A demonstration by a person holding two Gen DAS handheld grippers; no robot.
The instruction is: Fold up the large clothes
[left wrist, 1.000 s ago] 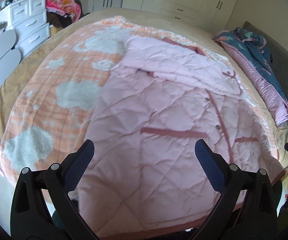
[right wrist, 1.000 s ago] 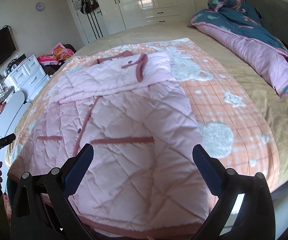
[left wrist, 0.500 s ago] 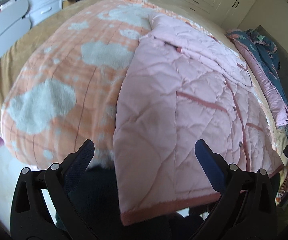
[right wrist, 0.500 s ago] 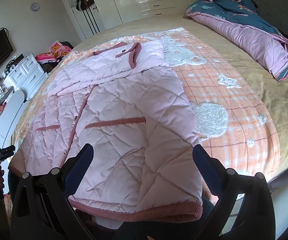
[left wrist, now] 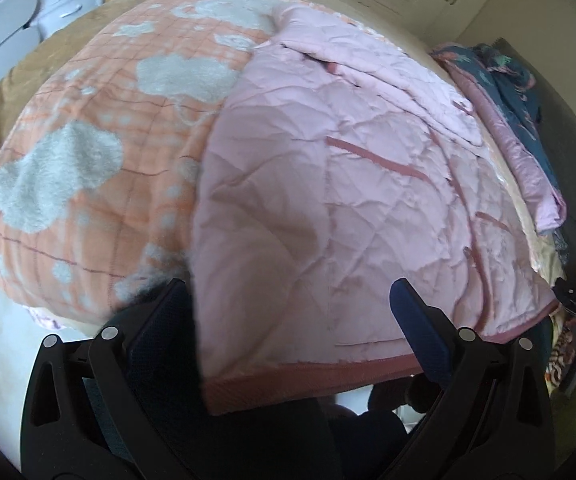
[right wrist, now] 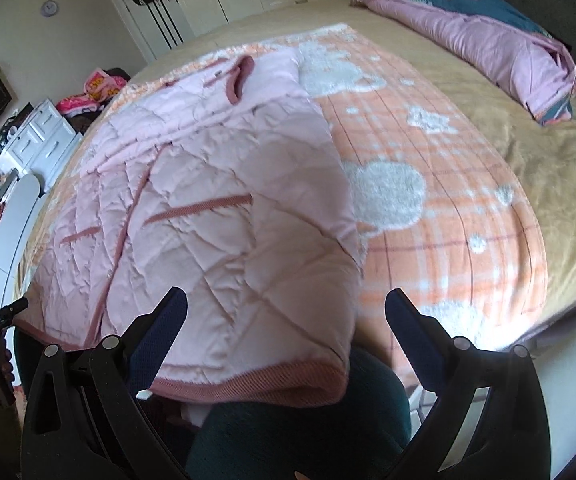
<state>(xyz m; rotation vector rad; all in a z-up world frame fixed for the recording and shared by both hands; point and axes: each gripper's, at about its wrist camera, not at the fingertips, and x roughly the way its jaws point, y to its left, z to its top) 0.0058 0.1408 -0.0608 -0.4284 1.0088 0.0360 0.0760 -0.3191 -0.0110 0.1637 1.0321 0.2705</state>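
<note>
1. A large pink quilted jacket (left wrist: 360, 184) lies spread face-up on a bed, its hem at the near edge and its collar at the far end. Both sleeves appear folded across the chest, though the far part is too compressed by the lens to be sure.
2. Darker pink ribbed trim runs along the hem (right wrist: 248, 384), which overhangs the bed's near edge, and along two pocket openings and the front placket.
3. The left hand-held gripper (left wrist: 288, 312) hovers at the hem's left corner with its jaws wide apart, holding nothing. The jacket's left edge passes between them.
4. The right hand-held gripper (right wrist: 286, 316) hovers over the hem's right corner, likewise spread open and empty.
5. Judging by this, the step in hand is reaching for the two hem corners. The next move calls for closing each gripper on its corner, pinching both layers, then lifting the hem and carrying it toward the collar.
6. Under the jacket is an orange checked fleece blanket (right wrist: 448, 208) with white fluffy patches, over a tan bedsheet (right wrist: 548, 152).
7. A rolled pink and teal duvet (right wrist: 488, 36) lies well apart at the bed's far right. White drawers (right wrist: 44, 136) and wardrobes stand beyond.
</note>
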